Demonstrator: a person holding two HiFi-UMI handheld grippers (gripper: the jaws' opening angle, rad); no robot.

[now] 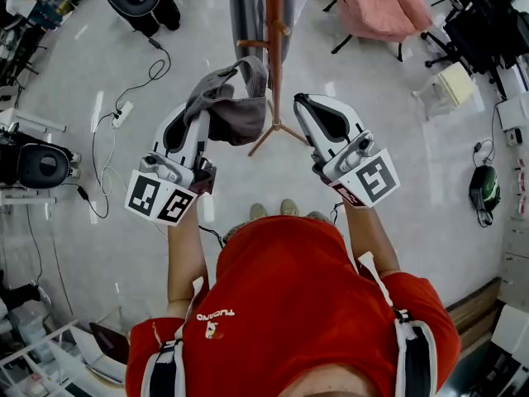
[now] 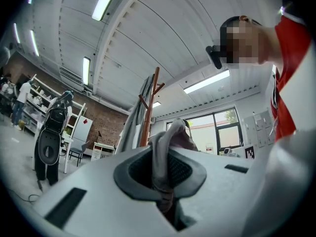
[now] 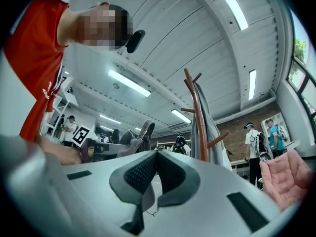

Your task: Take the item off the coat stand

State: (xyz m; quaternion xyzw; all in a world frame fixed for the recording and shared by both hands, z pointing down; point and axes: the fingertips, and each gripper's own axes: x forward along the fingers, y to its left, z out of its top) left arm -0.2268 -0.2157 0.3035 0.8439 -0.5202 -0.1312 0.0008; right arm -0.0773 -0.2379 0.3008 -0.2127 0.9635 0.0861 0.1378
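Left gripper (image 1: 201,121) clenched on the grey garment (image 1: 235,106) beside the coat stand (image 1: 274,56); right gripper (image 1: 304,103) closed, empty; next, probably draw it clear.

The left gripper (image 2: 162,174) has its jaws clamped on a fold of grey cloth (image 2: 173,135), with the wooden coat stand (image 2: 150,102) upright behind.

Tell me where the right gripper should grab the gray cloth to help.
Probably the free top fold of the gray cloth, nearest the coat stand. The left gripper pinches its left edge, so that fold arches up loose, facing the right gripper. Come from the right, with the jaws opened first; they're together now.
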